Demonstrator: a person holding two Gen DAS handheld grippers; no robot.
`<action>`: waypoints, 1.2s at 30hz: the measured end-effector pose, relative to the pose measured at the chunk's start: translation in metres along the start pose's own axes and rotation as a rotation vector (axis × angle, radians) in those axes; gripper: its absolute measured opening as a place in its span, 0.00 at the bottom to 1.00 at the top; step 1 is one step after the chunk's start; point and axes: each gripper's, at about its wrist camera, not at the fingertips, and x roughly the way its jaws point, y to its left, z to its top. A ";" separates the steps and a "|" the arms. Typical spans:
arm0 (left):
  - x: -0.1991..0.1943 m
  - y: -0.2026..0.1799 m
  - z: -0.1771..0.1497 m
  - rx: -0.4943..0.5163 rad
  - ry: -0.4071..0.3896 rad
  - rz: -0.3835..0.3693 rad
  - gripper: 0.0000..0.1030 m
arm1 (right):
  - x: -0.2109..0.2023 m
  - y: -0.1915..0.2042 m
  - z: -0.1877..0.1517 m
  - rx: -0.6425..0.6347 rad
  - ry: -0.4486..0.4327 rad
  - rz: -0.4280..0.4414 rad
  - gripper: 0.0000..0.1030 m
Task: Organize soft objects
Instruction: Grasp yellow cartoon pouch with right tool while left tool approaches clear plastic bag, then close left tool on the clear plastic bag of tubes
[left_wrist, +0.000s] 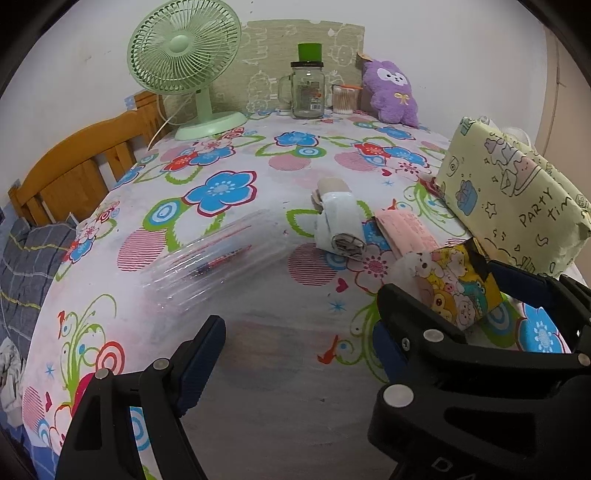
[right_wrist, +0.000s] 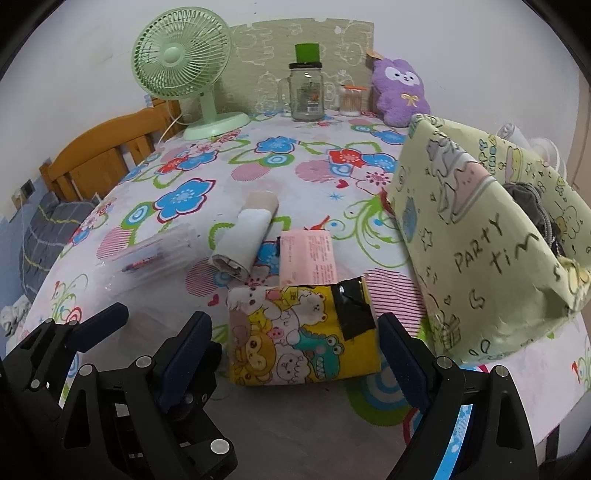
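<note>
— So, where does the cartoon tissue pack lie?

— Flat on the flowered tablecloth, between the two spread fingers of the right gripper. That gripper is wide apart and neither pad touches the pack. A strip of black tape crosses the pack's upper right corner.

— And the left gripper?

— Just left of the right one, its fingers parted too and holding nothing. From its own camera the left gripper faces bare cloth, with the tissue pack off to its right between the other tool's fingers.

— What sits near the pack?

— A pink tissue packet touches its far edge. Left of that lies a rolled white cloth, wrapped around a cardboard tube. Farther left is a clear plastic pen case.

— And the fabric bin?

— The pale green storage bag, printed "PARTY TIM", stands just right of the pack, mouth open, with something grey inside.

— Anything at the back?

— A green desk fan, a glass mug jar, a cotton swab tub and a purple plush toy by the wall.
</note>
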 end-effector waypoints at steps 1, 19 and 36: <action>0.000 0.000 0.000 0.000 -0.001 -0.002 0.81 | 0.002 0.000 0.000 0.004 0.009 0.001 0.90; 0.002 0.011 0.030 0.080 -0.045 0.055 0.84 | 0.003 0.008 0.028 -0.001 -0.008 -0.010 0.74; 0.036 0.033 0.053 0.174 0.030 0.018 0.89 | 0.028 0.028 0.050 -0.025 0.005 0.010 0.74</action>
